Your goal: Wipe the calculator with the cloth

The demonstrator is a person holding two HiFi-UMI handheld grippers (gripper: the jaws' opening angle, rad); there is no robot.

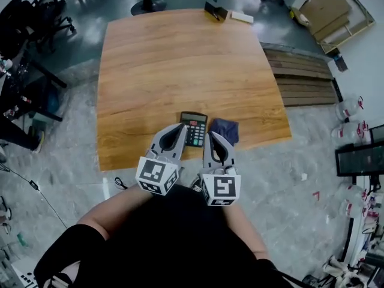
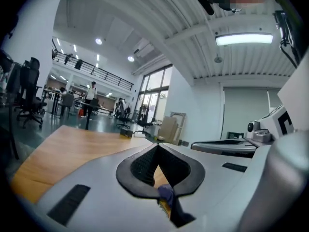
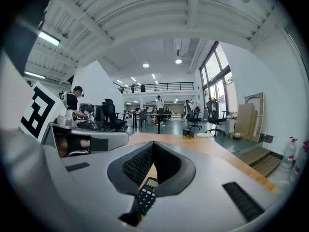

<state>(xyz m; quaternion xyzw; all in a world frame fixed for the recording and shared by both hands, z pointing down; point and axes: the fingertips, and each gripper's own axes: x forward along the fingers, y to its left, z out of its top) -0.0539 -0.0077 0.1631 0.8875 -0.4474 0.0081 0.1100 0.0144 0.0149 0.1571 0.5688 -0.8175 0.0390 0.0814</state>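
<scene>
A black calculator (image 1: 194, 128) lies near the front edge of the wooden table (image 1: 156, 59). A dark blue cloth (image 1: 225, 130) lies crumpled just to its right. Both grippers hang above the table's front edge, close to my body, and touch neither thing. My left gripper (image 1: 180, 126) is shut and holds nothing; in its own view (image 2: 157, 145) a bit of the cloth (image 2: 166, 193) shows below through the gap under the jaws. My right gripper (image 1: 212, 135) also looks shut and empty (image 3: 153, 142), with the calculator (image 3: 146, 196) seen far below it.
A black box (image 1: 215, 9) and a white object (image 1: 242, 17) sit at the table's far edge. Wooden slats (image 1: 303, 77) lie on the floor to the right, cardboard (image 1: 327, 8) beyond them. Office chairs (image 1: 36, 17) stand at the left.
</scene>
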